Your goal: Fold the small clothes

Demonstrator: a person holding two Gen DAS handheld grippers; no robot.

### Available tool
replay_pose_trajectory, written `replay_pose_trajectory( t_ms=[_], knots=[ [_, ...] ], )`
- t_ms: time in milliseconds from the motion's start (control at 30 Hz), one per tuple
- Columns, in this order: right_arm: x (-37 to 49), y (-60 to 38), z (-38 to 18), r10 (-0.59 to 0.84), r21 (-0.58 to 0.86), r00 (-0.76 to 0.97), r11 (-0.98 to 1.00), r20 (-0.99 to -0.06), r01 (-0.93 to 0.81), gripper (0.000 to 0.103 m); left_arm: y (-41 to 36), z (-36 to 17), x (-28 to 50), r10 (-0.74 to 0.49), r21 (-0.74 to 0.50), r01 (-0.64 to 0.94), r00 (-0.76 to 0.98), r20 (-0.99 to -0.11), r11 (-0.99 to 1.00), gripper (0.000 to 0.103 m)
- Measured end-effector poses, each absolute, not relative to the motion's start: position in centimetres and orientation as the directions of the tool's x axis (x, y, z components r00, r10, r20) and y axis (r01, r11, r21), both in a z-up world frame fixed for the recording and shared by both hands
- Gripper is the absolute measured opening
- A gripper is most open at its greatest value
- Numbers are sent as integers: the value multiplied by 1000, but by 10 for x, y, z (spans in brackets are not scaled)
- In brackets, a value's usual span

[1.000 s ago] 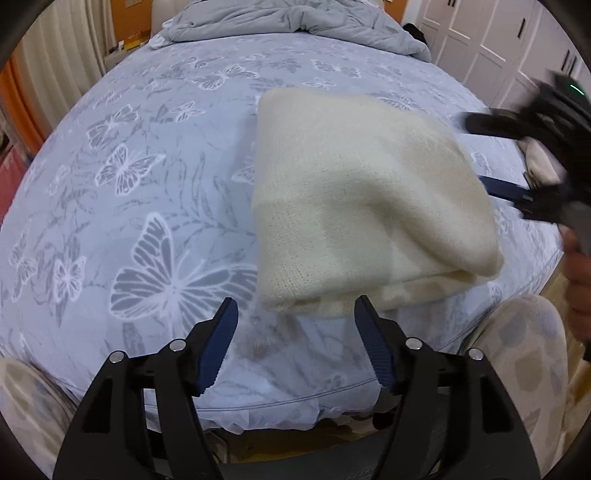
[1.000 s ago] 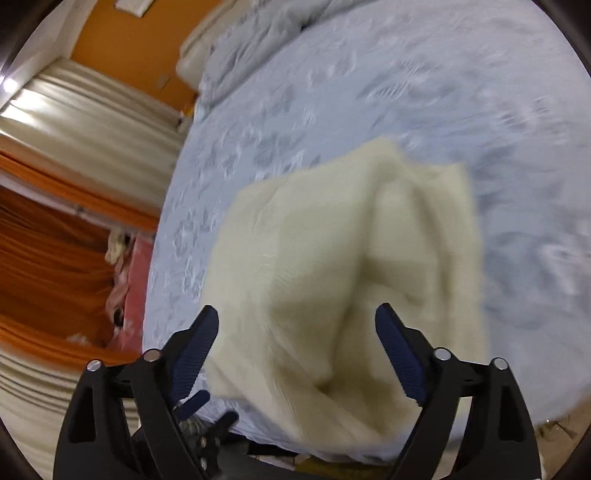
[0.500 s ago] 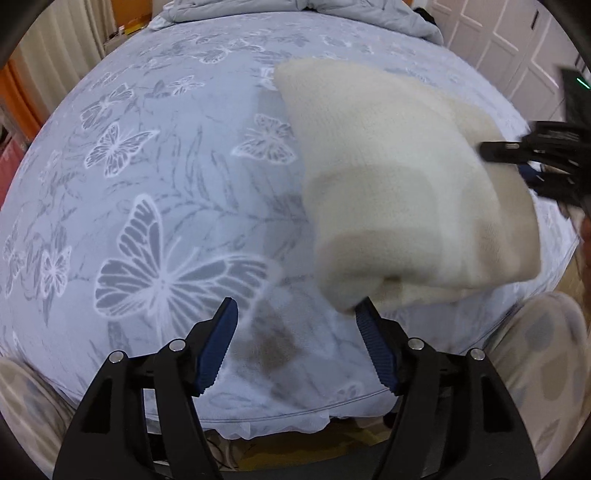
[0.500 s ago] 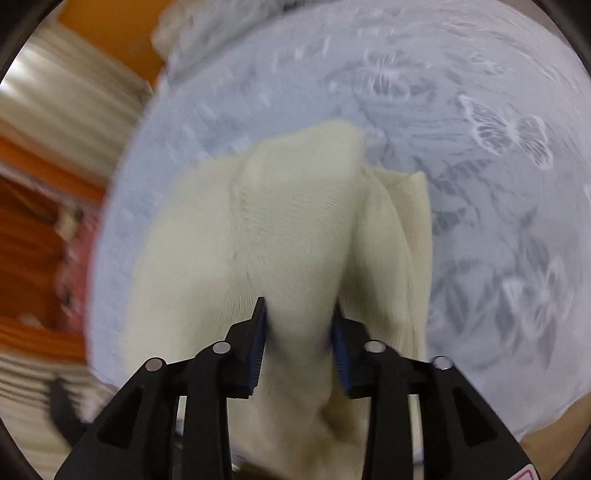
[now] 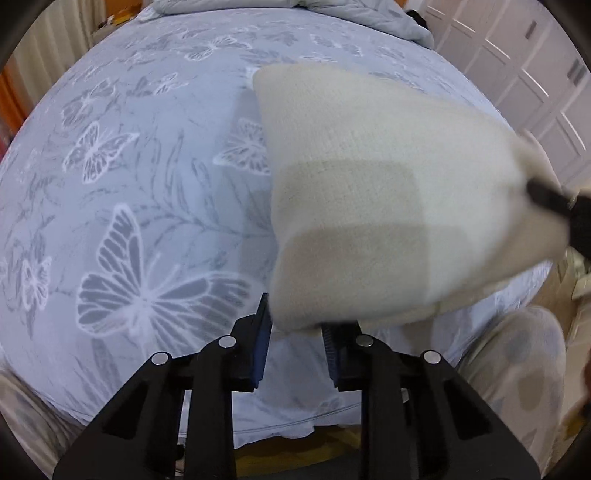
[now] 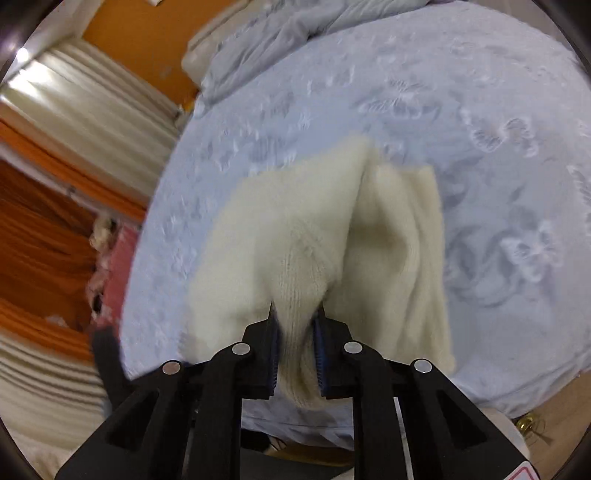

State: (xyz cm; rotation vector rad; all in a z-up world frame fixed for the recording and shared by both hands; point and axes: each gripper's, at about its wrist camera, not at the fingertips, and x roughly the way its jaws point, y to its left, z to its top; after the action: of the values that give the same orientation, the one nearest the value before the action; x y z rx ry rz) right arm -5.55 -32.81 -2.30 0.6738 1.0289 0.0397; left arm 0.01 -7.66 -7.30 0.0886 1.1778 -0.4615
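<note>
I am working over a bed (image 5: 147,177) covered in a pale blue sheet printed with white and grey butterflies. A rumpled grey duvet (image 5: 295,11) lies at its far end at 12 o'clock, white panelled cupboard doors (image 5: 517,74) stand at 2 o'clock, and the right wrist view shows an orange wall (image 6: 140,37) and orange curtains (image 6: 37,240) at 9 o'clock.

The cream knitted garment (image 5: 388,199) is a soft, fine-ribbed, roughly wedge-shaped fold with a darker shaded band across its near half. It hangs partly lifted over the near right part of the bed.

My right gripper (image 6: 297,343) is clamped tight on a bunched corner of the knit, the wool squeezed between the blue pads. My left gripper (image 5: 295,350) has narrowed its jaws a good deal since half a second ago, when they stood wide apart; the garment's near corner now sits between its pads, but I cannot tell whether they pinch it yet. The garment has also drifted closer to me and rightward since then.
</note>
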Motion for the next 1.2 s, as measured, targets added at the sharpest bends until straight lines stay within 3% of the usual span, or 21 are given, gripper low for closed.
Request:
replay_pose_trajectory(
  t_ms=[33, 100, 167, 200, 233, 300, 400, 533, 633, 667, 700, 800, 833, 933, 1000, 1067, 1200],
  knots=[
    [-50, -333, -52, 278, 446, 443, 828, -852, 340, 14, -76, -75, 0, -305, -176, 392, 296, -905, 903, 25],
    [-46, -332, -88, 295, 413, 341, 838, -893, 356, 15, -77, -83, 0, -300, -182, 384, 274, -914, 905, 26],
    [-46, -330, -75, 302, 426, 355, 832, -885, 355, 17, -79, -88, -2, -277, -163, 381, 268, -923, 910, 27],
    [-46, -326, -65, 282, 412, 366, 842, -887, 348, 22, -78, -85, -3, -276, -162, 378, 270, -922, 912, 27],
    [-47, -322, -50, 237, 381, 388, 855, -891, 351, 33, -76, -81, -4, -282, -167, 376, 277, -919, 912, 28],
    [-52, -314, -22, 140, 312, 436, 883, -889, 352, 37, -69, -67, -8, -316, -192, 378, 300, -900, 906, 32],
    [-53, -301, 16, 102, 297, 533, 908, -840, 294, 37, -56, -51, -15, -295, -153, 382, 347, -890, 911, 45],
    [-24, -257, 48, 249, 394, 597, 910, -763, 125, 36, -35, -53, -13, -219, -85, 335, 385, -897, 938, 44],
    [15, -216, -4, 316, 407, 477, 908, -820, 98, 35, -19, -54, -8, -214, -107, 288, 372, -903, 952, 44],
    [29, -200, -45, 302, 361, 365, 927, -881, 106, 35, -14, -50, -8, -218, -115, 277, 379, -899, 954, 44],
    [31, -189, -74, 333, 379, 328, 922, -884, 84, 35, -12, -47, -8, -218, -114, 276, 387, -896, 955, 44],
    [31, -183, -54, 334, 374, 333, 925, -882, 65, 33, -9, -31, -13, -218, -98, 291, 414, -884, 952, 45],
    [31, -185, -33, 319, 366, 363, 928, -876, 68, 28, -6, -27, -11, -221, -97, 295, 424, -878, 951, 46],
    [20, -191, -1, 307, 360, 444, 932, -842, 38, 24, 5, -17, -13, -240, -132, 264, 436, -867, 956, 53],
    [23, -194, -19, 291, 342, 411, 938, -864, 54, 24, 5, -17, -12, -254, -153, 257, 427, -868, 954, 53],
    [25, -191, -73, 293, 331, 309, 941, -905, 76, 24, 0, -17, -11, -251, -144, 269, 422, -871, 952, 53],
    [2, -226, -34, 343, 446, 446, 882, -827, 151, 29, -9, -9, -15, -267, -139, 308, 425, -865, 941, 57]
  ],
)
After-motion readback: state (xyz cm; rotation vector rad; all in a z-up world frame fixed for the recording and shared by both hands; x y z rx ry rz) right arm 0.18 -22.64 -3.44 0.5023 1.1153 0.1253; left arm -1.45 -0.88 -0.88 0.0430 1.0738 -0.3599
